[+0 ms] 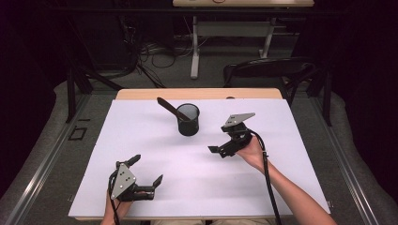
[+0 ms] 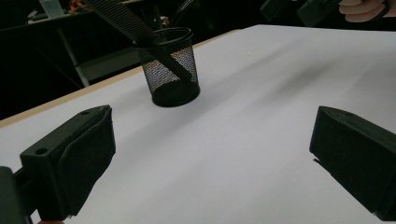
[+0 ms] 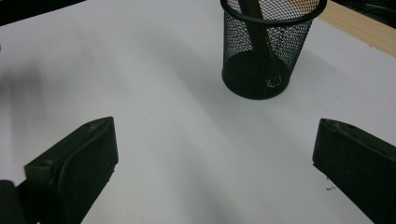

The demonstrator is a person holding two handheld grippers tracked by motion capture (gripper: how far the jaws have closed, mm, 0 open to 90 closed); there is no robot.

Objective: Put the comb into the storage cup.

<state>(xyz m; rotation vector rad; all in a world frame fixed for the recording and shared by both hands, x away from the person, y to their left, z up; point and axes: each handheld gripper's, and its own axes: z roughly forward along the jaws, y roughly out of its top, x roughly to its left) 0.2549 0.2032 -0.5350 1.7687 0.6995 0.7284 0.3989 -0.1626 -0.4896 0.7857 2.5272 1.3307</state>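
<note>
I see a white sheet point(image 1: 197, 173) covering the wooden table point(image 1: 141, 93), with grey floor around it and a dark room behind, where cables and another table's legs show. The black mesh cup point(image 1: 188, 120) stands upright toward the far middle, a dark comb point(image 1: 167, 107) leaning in it. My left gripper point(image 1: 148, 170) and right gripper point(image 1: 214, 149) both have their jaws spread apart, holding nothing.
</note>
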